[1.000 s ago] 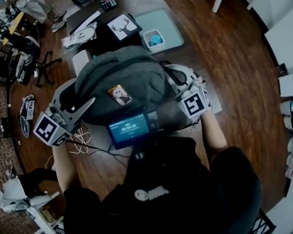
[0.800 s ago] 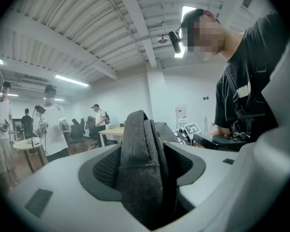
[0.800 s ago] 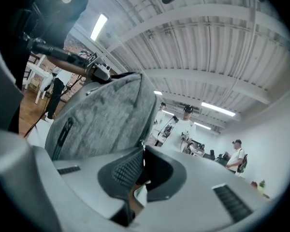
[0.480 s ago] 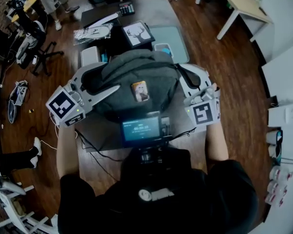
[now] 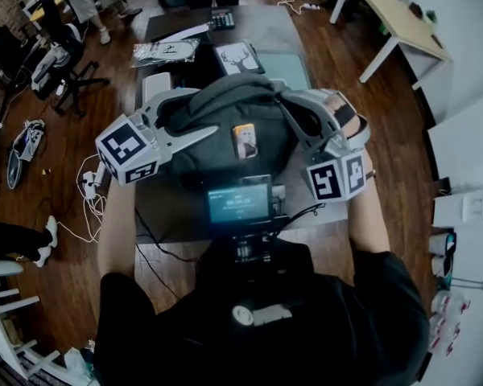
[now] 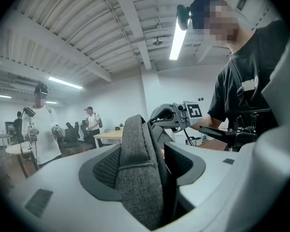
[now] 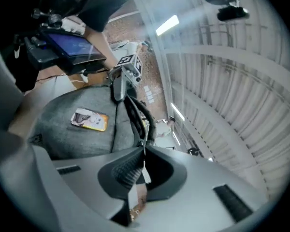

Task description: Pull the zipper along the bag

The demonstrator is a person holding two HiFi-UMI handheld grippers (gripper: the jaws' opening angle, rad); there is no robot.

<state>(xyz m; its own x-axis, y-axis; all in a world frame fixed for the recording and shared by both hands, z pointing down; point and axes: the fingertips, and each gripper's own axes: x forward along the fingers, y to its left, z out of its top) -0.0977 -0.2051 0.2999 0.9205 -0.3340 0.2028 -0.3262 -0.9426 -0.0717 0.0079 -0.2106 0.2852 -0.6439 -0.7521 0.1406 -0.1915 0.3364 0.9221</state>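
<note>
The bag [image 5: 225,123] sits on the counter [image 5: 173,211] near us. Our left gripper [image 6: 142,178] clamps its fingers on a fold [image 6: 135,144] at the bag's left. The right gripper [image 7: 140,166] has its fingers closed on the zipper pull [image 7: 145,175] at the right. The pull seems underway, but we cannot tell how much track remains.

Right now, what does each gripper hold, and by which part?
The left gripper grips the bag by a grey fabric fold at its end. The right gripper is shut on the zipper pull, pinching its thin tab.
</note>
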